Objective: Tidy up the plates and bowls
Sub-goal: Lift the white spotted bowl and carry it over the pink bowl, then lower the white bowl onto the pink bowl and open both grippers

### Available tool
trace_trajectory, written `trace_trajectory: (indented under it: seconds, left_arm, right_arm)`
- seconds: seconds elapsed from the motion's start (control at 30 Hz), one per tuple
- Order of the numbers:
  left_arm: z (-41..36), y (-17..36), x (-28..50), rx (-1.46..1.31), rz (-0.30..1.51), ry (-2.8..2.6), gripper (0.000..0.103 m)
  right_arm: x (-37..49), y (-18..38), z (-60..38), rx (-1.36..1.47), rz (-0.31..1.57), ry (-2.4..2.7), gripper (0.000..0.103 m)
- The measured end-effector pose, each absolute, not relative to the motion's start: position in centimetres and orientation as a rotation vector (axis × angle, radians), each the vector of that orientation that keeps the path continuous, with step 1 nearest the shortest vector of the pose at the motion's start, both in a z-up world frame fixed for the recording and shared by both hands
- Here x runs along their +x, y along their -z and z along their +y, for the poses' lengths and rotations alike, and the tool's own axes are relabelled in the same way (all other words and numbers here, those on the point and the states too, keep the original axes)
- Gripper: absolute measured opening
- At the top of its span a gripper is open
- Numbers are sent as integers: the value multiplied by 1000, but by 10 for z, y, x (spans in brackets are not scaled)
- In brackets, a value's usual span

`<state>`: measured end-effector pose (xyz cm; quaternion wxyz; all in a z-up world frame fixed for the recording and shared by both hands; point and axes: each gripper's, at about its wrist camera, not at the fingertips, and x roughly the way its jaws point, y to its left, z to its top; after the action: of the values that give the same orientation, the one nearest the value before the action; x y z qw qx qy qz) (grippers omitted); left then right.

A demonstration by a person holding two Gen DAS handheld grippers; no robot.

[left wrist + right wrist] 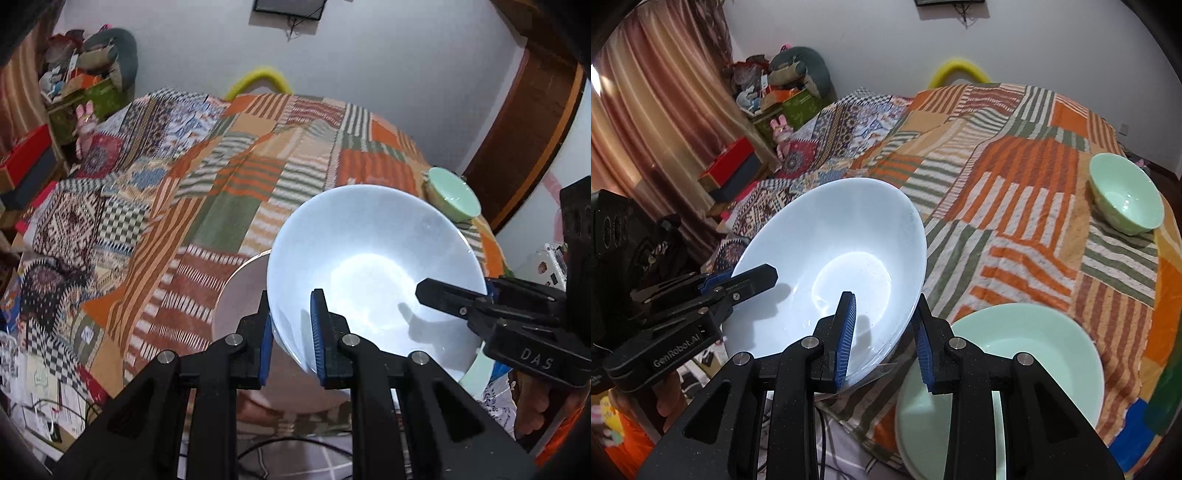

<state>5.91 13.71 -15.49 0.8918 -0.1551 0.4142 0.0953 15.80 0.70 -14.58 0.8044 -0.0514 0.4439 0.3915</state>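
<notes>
Left wrist view shows the left gripper (pixel 291 332) clamped on the near rim of a large white bowl (pixel 373 266), one blue pad inside the wall and one outside; the right gripper (pixel 436 291) bites the rim on the opposite side, its jaws closed on the wall with one finger reaching into the basin. So the bowl hangs between both grippers, tilted, above the patchwork blanket (pixel 229 192) on the bed. Below it, by the left gripper, lies a pale pink plate (pixel 240 295). In the right wrist view a wide mint-green plate (pixel 1045 347) sits just beside the right gripper (pixel 882 332) at the near edge of the bed, and a small mint-green bowl (pixel 1126 199) stands well apart toward the far right. The step in hand looks like carrying the white bowl to a resting place, probably onto one of the plates, though which one I cannot tell. To do it well, both hands should travel together so neither rim grip twists, the bowl should be levelled before it comes down, and it should be centred over its target. Only once its base is bearing should the pads let go, one side after the other, since a glazed rim can slip.
</notes>
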Motion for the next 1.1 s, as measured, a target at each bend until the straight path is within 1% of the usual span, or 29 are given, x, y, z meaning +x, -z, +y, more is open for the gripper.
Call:
trace_trajectory:
  seconds: [0.6,1.1]
  left_arm:
    - [164,211,49,-388,976,-271,17]
    - [180,228,51,-425,997,-321,17]
  right_arm:
    - [149,186,40,-168,1073,-870,29]
    - [150,202,58,-220,1103,-886,29]
